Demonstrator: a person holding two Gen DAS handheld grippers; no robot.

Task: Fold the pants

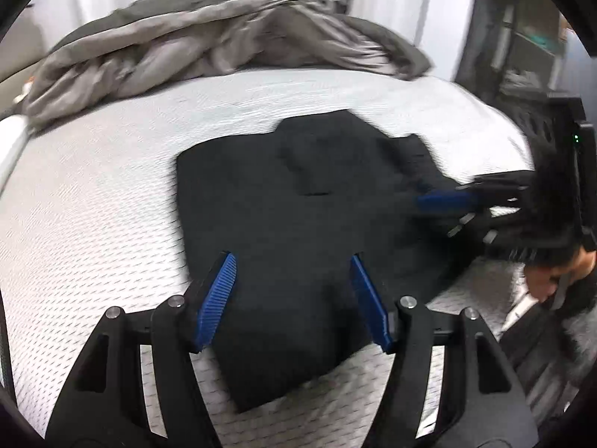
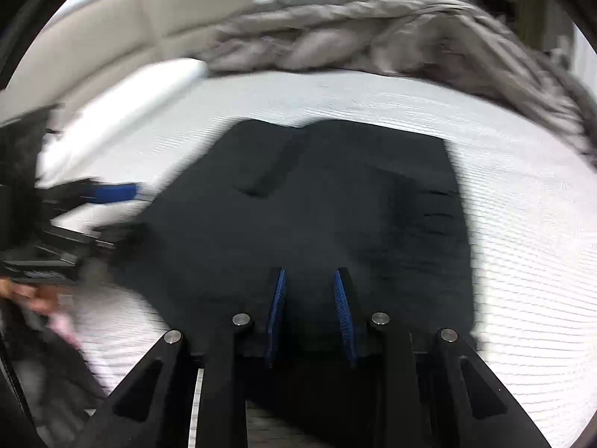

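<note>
Left wrist view: one pair of black pants (image 1: 291,201) lies folded into a broad, nearly flat slab on the white mattress (image 1: 93,205), a narrower flap trailing toward the near edge and a small ridge of doubled cloth showing on top. From the right wrist, the same pants (image 2: 317,205) read as a dark block with a straight far edge and a crisp right-hand corner, a shallow crease running down the middle.

Counted out: one garment, two grippers, one rumpled grey comforter (image 1: 209,37) heaped along the far side of the bed. A white roll (image 2: 141,97) lies at the far left beside a beige headboard (image 2: 112,26).

The left gripper (image 1: 293,257) hovers over the near part of the pants with its blue pads set wide and released — fabric shows below the gap, but neither pad presses on it. The right gripper (image 2: 309,276) has its blue pads closer together yet still parted over the cloth; nothing is pinched between them. Each gripper appears, motion-blurred, in the other's view: the right gripper at the right edge of the pants, the left gripper (image 2: 108,192) at the left edge. A hand (image 1: 556,268) is partly visible behind the right tool.

Bare mattress rings the pants on the left, far and right sides — open room well clear of the comforter. The near edge of the bed sits just beside the trailing flap.
</note>
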